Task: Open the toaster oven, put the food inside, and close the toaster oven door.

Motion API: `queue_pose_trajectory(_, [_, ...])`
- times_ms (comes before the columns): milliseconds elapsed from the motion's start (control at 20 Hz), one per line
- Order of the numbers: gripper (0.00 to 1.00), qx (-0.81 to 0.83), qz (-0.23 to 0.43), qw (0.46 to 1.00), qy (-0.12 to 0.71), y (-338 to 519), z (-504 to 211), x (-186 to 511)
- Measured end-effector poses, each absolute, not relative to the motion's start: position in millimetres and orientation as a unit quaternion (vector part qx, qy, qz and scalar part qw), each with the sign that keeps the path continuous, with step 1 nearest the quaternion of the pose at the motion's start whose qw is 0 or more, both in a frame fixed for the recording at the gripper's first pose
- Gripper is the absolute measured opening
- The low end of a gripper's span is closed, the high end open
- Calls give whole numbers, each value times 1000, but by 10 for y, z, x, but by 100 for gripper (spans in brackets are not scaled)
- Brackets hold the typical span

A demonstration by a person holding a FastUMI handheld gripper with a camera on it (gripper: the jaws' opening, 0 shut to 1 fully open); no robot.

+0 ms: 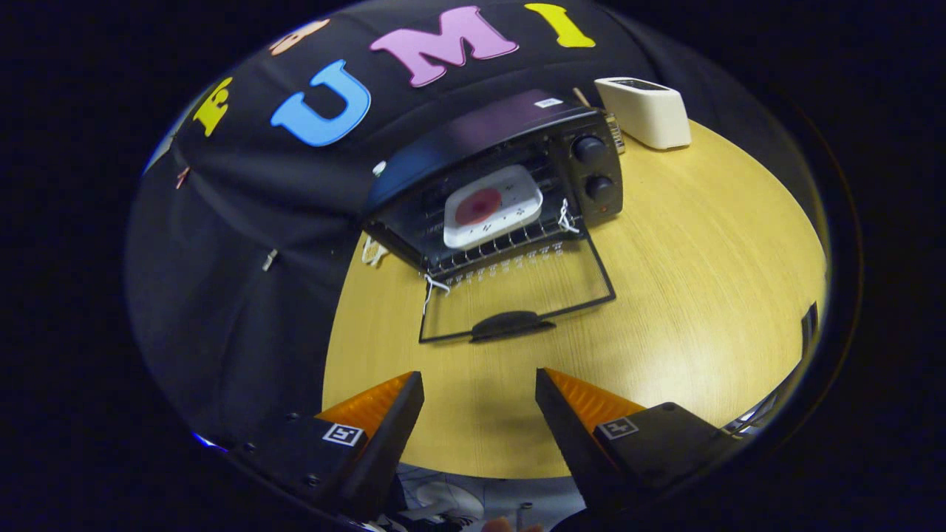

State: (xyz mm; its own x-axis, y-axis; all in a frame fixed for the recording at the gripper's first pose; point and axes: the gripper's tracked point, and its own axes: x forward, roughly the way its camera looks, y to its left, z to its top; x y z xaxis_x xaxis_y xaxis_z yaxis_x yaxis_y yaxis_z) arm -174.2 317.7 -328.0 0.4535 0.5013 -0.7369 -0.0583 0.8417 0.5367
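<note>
My hand-held gripper hovers wide apart and empty above the round pale wooden table. Beyond its fingers, the black toaster oven stands with its glass door folded down flat; a white rectangular tray holding a red food disc rests on the rack inside. A cream toaster stands further right.
</note>
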Motion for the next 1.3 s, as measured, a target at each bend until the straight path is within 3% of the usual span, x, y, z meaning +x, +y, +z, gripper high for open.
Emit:
queue_pose_trajectory(200, [99, 157, 185, 804, 543, 3314, -3632, -2017])
queue_pose_trajectory(600, [99, 107, 152, 805, 564, 3275, -4106, -1951])
queue_pose_trajectory(1300, [99, 65, 77, 842, 529, 3433, -4505, -997])
